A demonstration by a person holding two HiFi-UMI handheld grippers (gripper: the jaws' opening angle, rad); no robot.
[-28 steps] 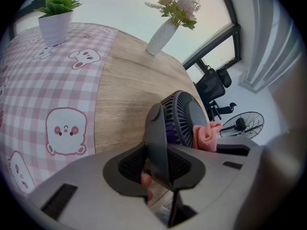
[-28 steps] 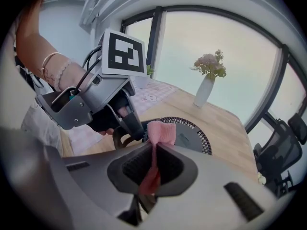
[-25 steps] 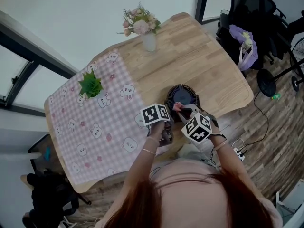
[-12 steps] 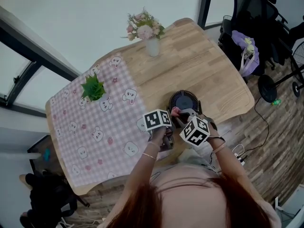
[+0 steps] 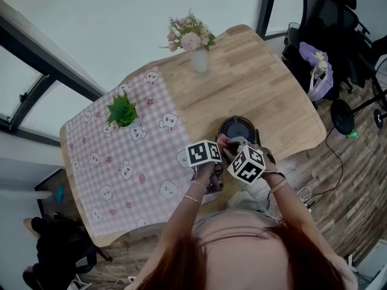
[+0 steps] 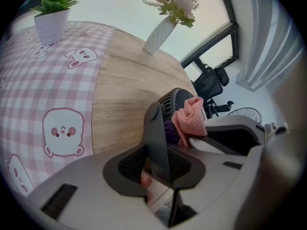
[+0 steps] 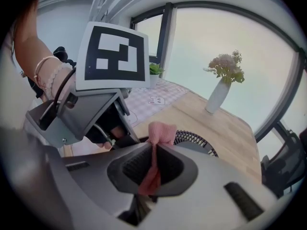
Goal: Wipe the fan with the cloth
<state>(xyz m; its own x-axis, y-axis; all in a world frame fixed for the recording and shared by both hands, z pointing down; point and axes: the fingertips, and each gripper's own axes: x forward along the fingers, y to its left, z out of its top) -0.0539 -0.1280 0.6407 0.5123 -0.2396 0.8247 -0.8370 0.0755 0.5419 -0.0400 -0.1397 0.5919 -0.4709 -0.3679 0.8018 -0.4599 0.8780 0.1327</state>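
A small dark round fan [image 5: 237,128] stands on the wooden table [image 5: 266,95] near its front edge. My left gripper [image 5: 205,154] is at the fan's left side; in the left gripper view this gripper [image 6: 158,164] is shut on a dark upright part of the fan [image 6: 169,104]. My right gripper [image 5: 247,163] sits just right of it, shut on a pink cloth [image 5: 222,141]. In the right gripper view the cloth [image 7: 158,135] sticks up from the closed right gripper [image 7: 152,169] against the rim of the fan's grille [image 7: 194,139].
A pink checked tablecloth [image 5: 115,162] with bear prints covers the table's left half, with a small potted plant [image 5: 122,110] on it. A white vase of flowers [image 5: 195,46] stands at the far edge. A black office chair [image 5: 338,35] is off the table's right end.
The two grippers have drawn a little closer together at the fan's near side. The cloth stays against the fan's rim.
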